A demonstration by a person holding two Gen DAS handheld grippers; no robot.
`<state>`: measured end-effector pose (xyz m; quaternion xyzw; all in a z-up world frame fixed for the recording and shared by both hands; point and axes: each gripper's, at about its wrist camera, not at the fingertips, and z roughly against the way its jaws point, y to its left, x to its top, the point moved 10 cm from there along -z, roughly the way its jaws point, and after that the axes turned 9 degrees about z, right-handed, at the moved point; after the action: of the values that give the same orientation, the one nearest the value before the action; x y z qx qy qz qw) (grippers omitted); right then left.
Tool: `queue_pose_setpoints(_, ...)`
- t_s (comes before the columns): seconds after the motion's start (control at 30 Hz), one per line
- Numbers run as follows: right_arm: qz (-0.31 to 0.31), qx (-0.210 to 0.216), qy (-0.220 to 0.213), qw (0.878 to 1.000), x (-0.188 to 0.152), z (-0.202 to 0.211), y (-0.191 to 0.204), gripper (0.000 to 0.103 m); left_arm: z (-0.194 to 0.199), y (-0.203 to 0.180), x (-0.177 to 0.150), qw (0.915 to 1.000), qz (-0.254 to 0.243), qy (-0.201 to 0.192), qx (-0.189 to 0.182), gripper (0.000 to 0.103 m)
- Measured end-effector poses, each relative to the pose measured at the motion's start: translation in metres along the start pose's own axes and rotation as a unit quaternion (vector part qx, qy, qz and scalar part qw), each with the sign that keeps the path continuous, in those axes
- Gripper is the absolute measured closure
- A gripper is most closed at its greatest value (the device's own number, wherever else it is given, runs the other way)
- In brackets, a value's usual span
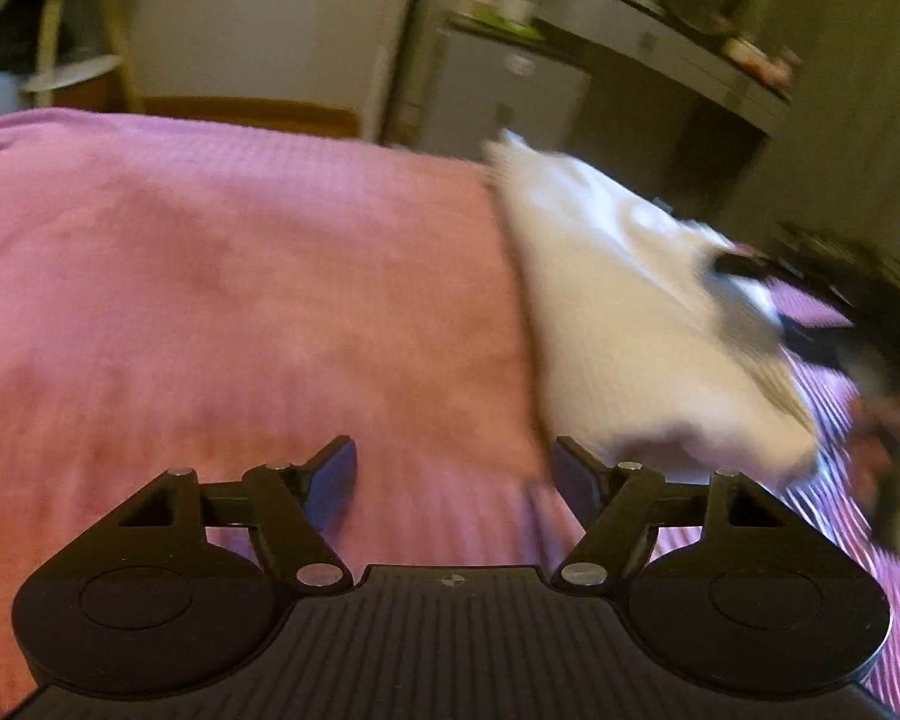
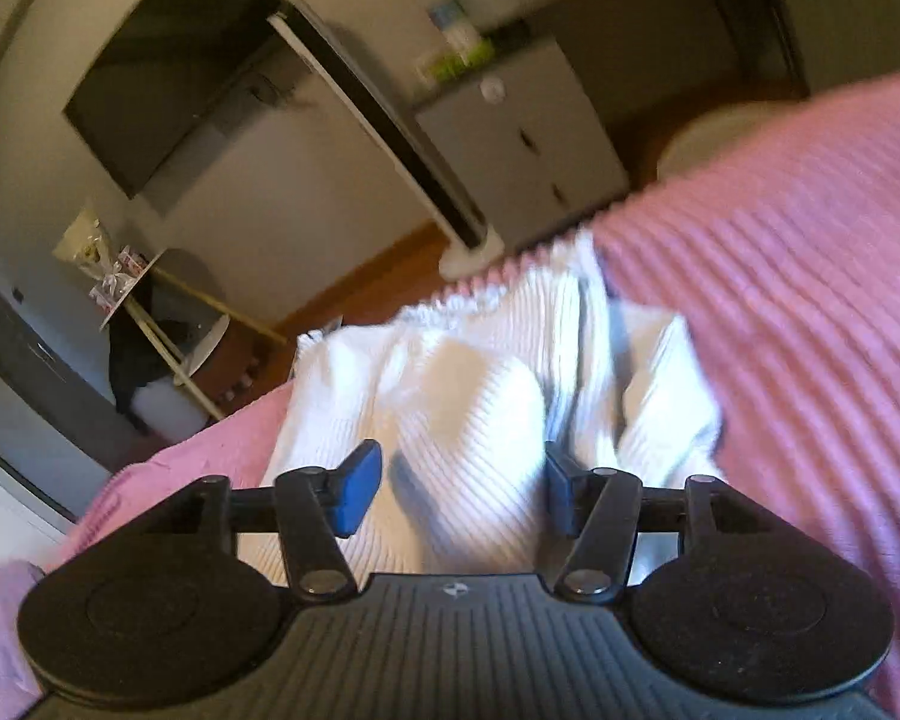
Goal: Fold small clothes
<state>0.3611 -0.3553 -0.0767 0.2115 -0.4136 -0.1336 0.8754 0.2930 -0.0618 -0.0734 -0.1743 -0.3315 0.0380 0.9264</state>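
Note:
A small white ribbed garment [image 1: 624, 312] lies rumpled on the pink bedspread [image 1: 240, 300], to the right in the left wrist view. My left gripper [image 1: 453, 477] is open and empty, just left of the garment's near corner. In the right wrist view the same garment [image 2: 480, 384] lies bunched straight ahead. My right gripper [image 2: 462, 489] is open right over its near part, with cloth showing between the blue pads [image 2: 357, 492]. The right gripper also shows blurred at the garment's far side in the left wrist view [image 1: 810, 300].
The pink ribbed bedspread [image 2: 780, 312] covers the bed. Beyond its edge are a grey cabinet [image 2: 528, 138], a dark screen on the wall [image 2: 174, 78], a small round shelf stand [image 2: 150, 324] and wooden floor. Both views are motion-blurred.

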Motion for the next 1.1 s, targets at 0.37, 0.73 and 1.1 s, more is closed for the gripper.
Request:
queue_pose_setpoints(0.37,0.255,-0.089,-0.029,0.962,0.028,0.009,0.052,0.091,-0.024,-0.054,-0.001,0.9926,-0.096,-0.015,0.072,0.026)
queue_pose_setpoints(0.73,0.167,-0.12,-0.067,0.976,0.017,0.063,0.016,0.039,-0.038,-0.071,-0.013,0.993,-0.089,0.02,0.074,0.026)
queue_pose_setpoints(1.1,-0.287,0.146,-0.035,0.946,-0.115,0.101,0.014,0.036,-0.02,-0.061,-0.024,0.994,-0.054,0.042,0.085,0.026)
